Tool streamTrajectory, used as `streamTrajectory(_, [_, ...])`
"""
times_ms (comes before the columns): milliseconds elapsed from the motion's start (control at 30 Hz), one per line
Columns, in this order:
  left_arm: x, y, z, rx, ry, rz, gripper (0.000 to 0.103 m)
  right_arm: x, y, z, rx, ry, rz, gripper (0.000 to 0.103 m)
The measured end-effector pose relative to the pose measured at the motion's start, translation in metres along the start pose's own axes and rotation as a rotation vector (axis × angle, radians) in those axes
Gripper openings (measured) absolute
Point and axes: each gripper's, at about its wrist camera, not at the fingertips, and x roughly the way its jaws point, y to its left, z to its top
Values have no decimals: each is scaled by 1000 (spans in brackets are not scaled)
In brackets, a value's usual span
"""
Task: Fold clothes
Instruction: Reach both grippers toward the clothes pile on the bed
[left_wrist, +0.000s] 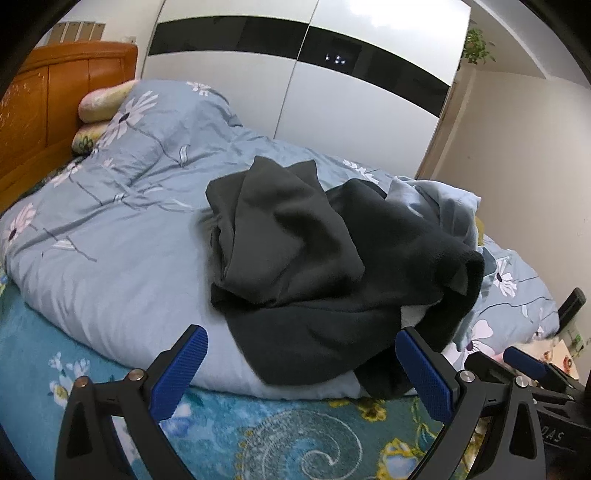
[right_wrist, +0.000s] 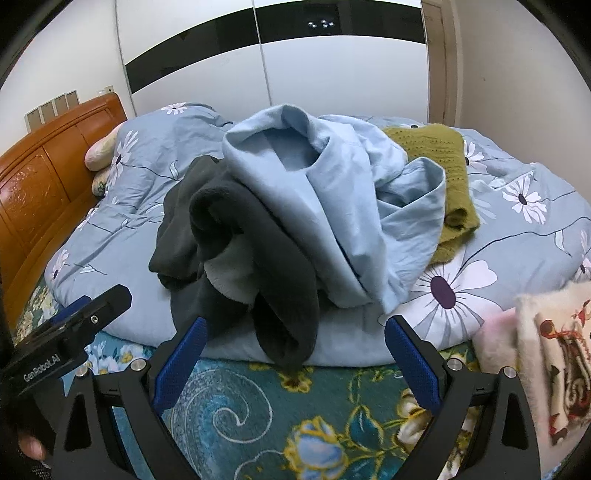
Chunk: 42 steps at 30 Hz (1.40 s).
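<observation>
Dark grey clothes (left_wrist: 314, 258) lie in a heap on the bed (left_wrist: 110, 258), straight ahead of your left gripper (left_wrist: 299, 373), in the middle of its frame. Your right gripper (right_wrist: 295, 358) faces them too. Both grippers gape wide, holding nothing. Left looks nearer.

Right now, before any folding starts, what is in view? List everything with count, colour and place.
dark garment: one or more, charcoal, heaped on the duvet, front left of the pile
shirt: one, light blue, draped over the pile
knit: one, olive green, behind the shirt
duvet: one, blue with white flowers, on the bed
pillows: two, pale floral, by the headboard
headboard: one, orange wood
wardrobe: white with black band
left gripper: open, empty
right gripper: open, empty
</observation>
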Motion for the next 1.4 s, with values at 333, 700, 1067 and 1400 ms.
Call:
streamTrajectory(333, [39, -1, -1, 83, 6, -37, 103, 19, -5, 1, 96, -36, 36, 97])
streamTrajectory(700, [46, -11, -5, 117, -35, -78, 103, 26, -16, 6, 138, -83, -43, 103])
streamTrajectory(1067, [63, -15, -2, 124, -33, -84, 103, 32, -24, 19, 125, -112, -87, 103])
streamTrajectory(1400, [67, -23, 8, 172, -50, -99, 103, 39, -20, 21, 104, -117, -86, 103])
